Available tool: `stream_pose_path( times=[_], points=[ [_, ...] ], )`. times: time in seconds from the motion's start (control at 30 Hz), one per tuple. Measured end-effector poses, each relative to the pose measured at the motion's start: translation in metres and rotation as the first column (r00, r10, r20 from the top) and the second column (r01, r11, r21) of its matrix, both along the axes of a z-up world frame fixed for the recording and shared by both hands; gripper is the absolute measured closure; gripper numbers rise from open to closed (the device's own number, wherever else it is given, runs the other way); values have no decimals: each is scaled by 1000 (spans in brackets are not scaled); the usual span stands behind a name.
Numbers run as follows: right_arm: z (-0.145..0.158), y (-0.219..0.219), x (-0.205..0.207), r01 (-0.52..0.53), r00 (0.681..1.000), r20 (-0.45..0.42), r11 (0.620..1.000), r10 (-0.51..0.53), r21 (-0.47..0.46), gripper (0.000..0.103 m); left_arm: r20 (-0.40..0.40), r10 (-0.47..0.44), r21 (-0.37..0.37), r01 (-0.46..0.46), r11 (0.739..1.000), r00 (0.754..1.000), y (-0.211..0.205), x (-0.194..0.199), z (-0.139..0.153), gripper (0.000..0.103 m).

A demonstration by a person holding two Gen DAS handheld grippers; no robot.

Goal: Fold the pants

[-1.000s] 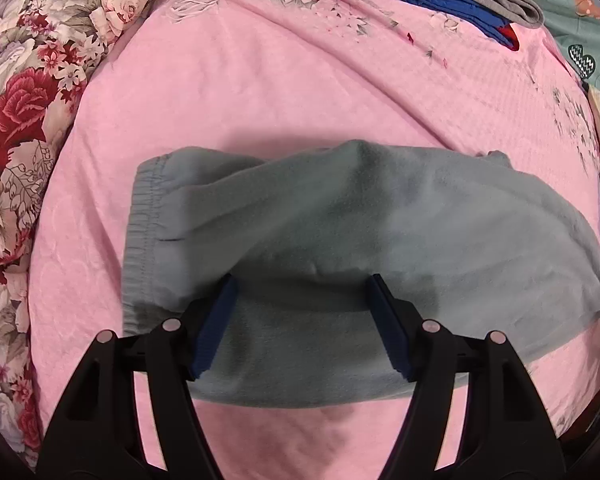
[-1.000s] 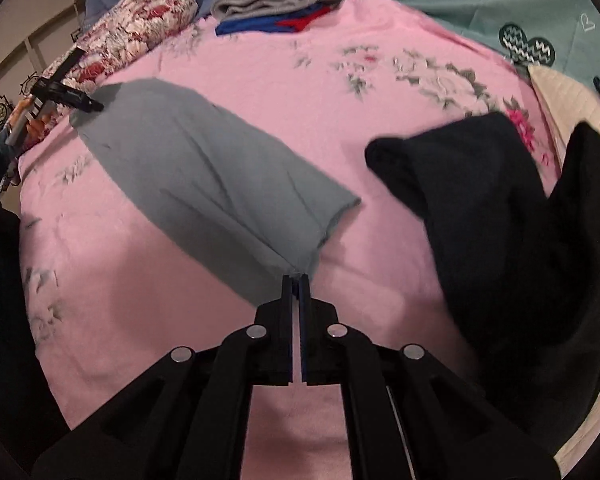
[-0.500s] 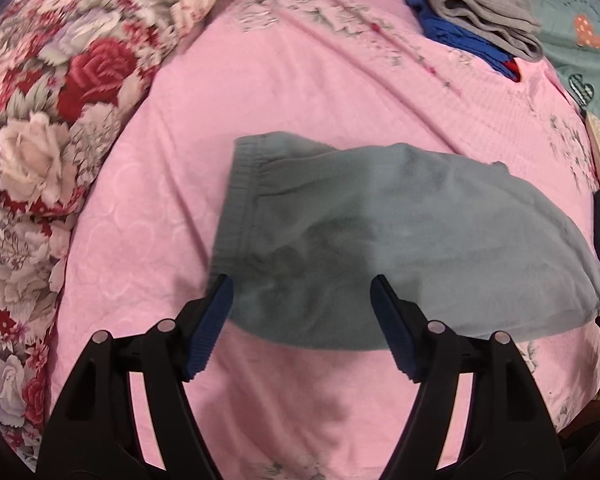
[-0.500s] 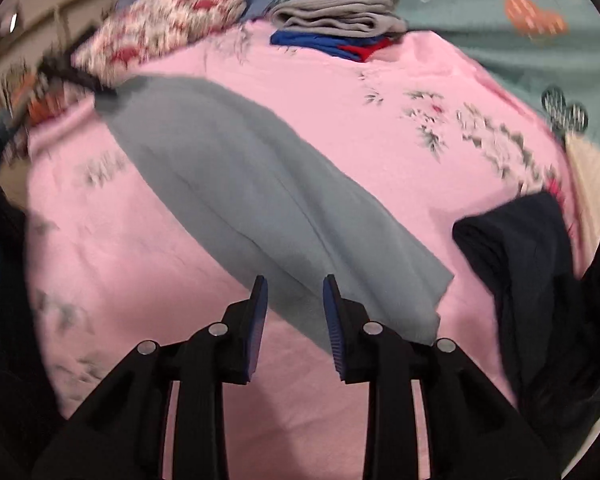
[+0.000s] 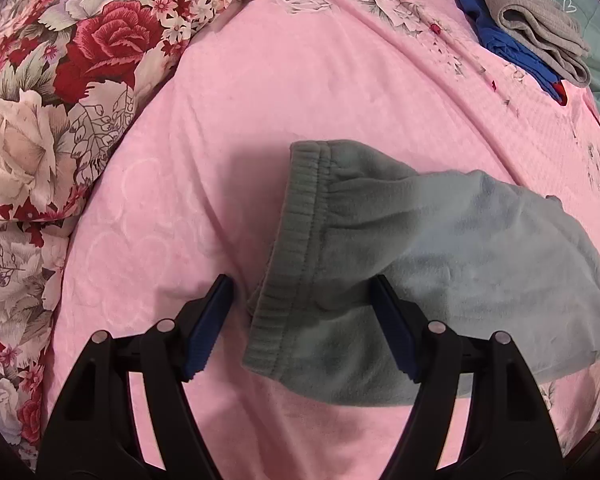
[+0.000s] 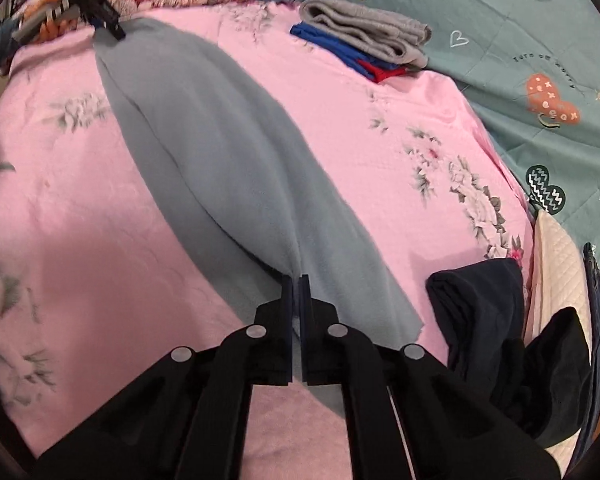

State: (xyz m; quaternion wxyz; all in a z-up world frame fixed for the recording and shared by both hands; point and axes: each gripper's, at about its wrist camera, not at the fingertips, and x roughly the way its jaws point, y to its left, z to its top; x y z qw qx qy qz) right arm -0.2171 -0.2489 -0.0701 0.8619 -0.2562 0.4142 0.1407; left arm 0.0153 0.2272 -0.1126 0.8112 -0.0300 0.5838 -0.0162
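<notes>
My right gripper (image 6: 296, 280) clamps the grey pants (image 6: 228, 152); my left gripper (image 5: 304, 300), fingers apart, straddles their waistband (image 5: 296, 240). Nearby: dark garment (image 6: 484, 312), folded stack (image 6: 364, 40), floral quilt (image 5: 60, 80).

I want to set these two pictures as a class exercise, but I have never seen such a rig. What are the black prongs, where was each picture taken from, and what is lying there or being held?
Each picture comes from a camera on a hand-held two-finger gripper, looking along its fingers. In the left view, the left gripper stands open around the waistband of the grey-green pants on a pink blanket. In the right view, the right gripper has pinched the pants' leg end. Beyond lie folded clothes.
</notes>
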Motion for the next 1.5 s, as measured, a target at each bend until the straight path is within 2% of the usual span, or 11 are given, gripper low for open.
stream_pose_path(
  times=[0.1,0.27,0.3,0.37,0.47,0.6,0.77,0.87,1.1,1.23,1.5],
  points=[
    [12,-2,-10,1,1000,-21,1000,-1,11,101,3,-5,-12,5,1000,1000,3,-1,1,30],
    [-26,3,-12,23,988,-153,999,-30,-46,98,3,-8,-28,8,1000,1000,6,-10,4,30],
    [-26,7,-14,17,991,-135,998,-25,-58,92,8,-7,-30,7,1000,1000,8,-13,6,30],
    [-17,10,-15,-7,988,-152,999,0,-46,63,30,-10,-41,11,999,999,10,-21,15,30],
    [13,16,-16,-46,992,-118,997,54,66,60,84,-20,-67,26,997,996,7,-33,34,30],
    [28,44,-7,-114,991,-54,985,121,128,60,130,-75,-114,90,989,989,-13,-49,49,30],
    [-2,99,14,-226,971,-64,972,230,56,60,87,-138,-114,147,982,987,-42,-52,30,30],
    [-11,110,24,-239,966,-84,969,243,62,71,58,-118,-112,124,986,991,-36,-46,15,30],
    [-14,112,36,-218,970,-93,974,223,59,75,50,-76,-122,81,989,996,-23,-38,7,30],
    [-24,115,42,-209,972,-107,978,210,24,96,52,-52,-82,57,995,997,-25,-33,6,34],
    [6,103,40,-189,970,-121,966,212,179,100,41,-1,-56,3,998,999,-19,-23,10,48]
  ],
)
